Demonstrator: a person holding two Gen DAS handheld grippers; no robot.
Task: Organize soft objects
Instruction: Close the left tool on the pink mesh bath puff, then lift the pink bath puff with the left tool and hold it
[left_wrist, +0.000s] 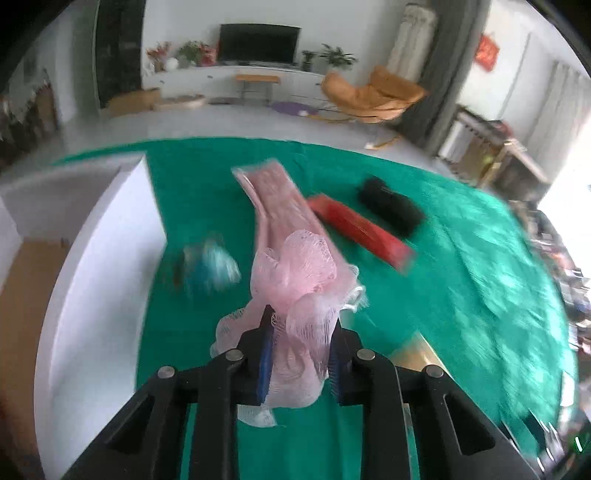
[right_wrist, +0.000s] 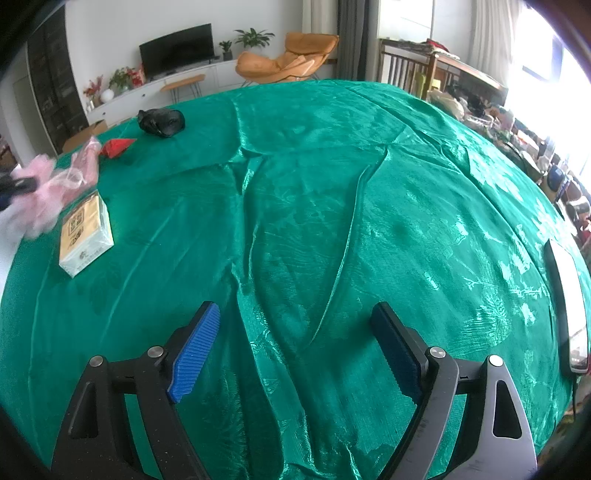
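Your left gripper (left_wrist: 301, 325) clamps the pink mesh pouf (left_wrist: 299, 280), lifted over the green cloth (left_wrist: 461, 258).
Right gripper (right_wrist: 295, 314): jaws spread, holding nothing.

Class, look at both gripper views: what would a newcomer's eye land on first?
First, the pink mesh bath pouf clamped in the left gripper, lifted over the shiny green tablecloth. Then the right gripper, wide open and empty above the cloth.

Left tool (left_wrist: 301, 325) clamped on something; right tool (right_wrist: 295, 325) gapes wide.
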